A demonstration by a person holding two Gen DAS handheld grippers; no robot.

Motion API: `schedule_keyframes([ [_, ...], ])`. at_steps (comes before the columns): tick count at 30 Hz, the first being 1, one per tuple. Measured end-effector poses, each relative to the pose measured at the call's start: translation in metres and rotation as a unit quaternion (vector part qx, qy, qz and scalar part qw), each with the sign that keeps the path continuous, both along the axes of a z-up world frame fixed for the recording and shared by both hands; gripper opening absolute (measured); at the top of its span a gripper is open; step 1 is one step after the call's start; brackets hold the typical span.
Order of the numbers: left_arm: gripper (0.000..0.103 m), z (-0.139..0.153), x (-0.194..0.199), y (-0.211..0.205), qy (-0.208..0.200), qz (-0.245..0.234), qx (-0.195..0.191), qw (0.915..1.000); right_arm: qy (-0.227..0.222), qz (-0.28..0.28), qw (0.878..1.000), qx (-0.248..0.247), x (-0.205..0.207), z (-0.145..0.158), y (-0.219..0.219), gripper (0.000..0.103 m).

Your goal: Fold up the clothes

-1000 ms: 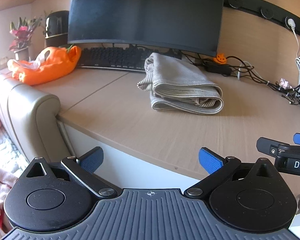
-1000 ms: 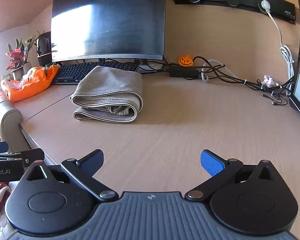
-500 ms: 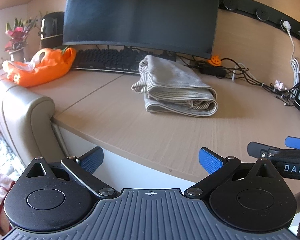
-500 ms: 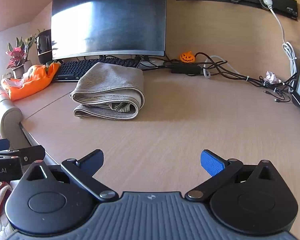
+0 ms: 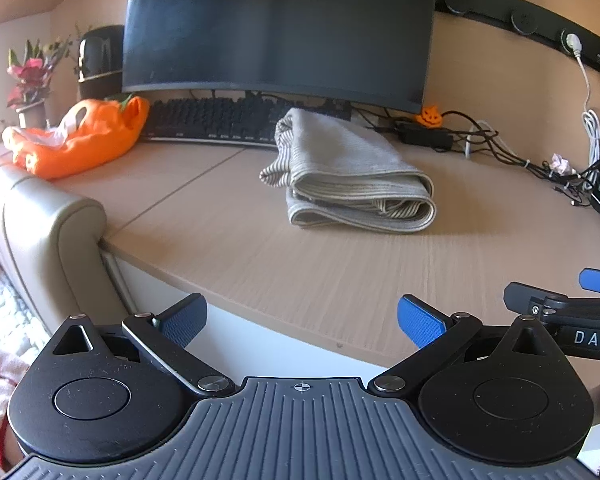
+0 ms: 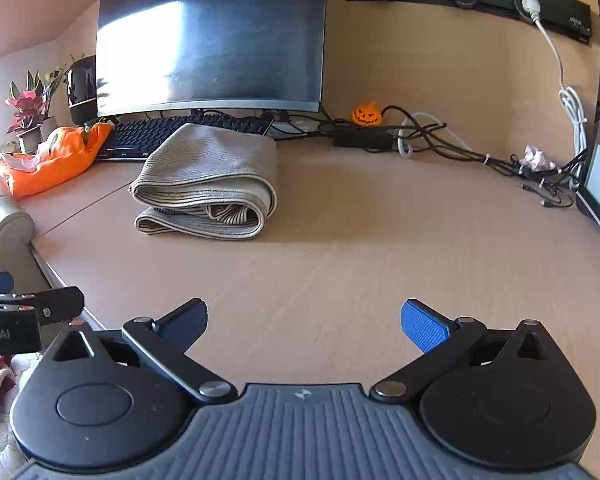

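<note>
Beige folded garment point(image 5: 352, 176) on desk point(image 5: 300, 256), left gripper point(image 5: 302, 316) apart, right gripper point(image 6: 304, 320) apart, "DAS" lettering.

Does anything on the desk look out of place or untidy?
Yes. The orange garment lies crumpled at the desk's left end, not folded like the striped beige cloth, whose far left corner sticks out loose by the keyboard.

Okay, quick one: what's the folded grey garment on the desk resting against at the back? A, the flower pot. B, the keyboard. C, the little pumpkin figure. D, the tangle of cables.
B: the folded grey garment has its far edge right up at the keyboard, while the pumpkin figure, flower pot and cables sit well apart from it.
</note>
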State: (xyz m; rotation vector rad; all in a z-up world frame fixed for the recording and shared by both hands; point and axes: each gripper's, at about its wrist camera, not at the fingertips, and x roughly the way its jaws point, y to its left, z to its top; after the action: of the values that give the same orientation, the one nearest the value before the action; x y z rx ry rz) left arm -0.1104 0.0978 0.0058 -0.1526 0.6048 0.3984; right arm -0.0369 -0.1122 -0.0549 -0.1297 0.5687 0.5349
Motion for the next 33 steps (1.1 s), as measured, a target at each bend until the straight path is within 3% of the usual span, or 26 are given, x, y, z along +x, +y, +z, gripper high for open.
schedule_keyframes([
  [33,0.103,0.0015,-0.0030,-0.0015,0.004,0.004,0.010,0.9999,-0.005,0.023,1.000,-0.013,-0.0012,-0.0006,0.0018,0.103],
])
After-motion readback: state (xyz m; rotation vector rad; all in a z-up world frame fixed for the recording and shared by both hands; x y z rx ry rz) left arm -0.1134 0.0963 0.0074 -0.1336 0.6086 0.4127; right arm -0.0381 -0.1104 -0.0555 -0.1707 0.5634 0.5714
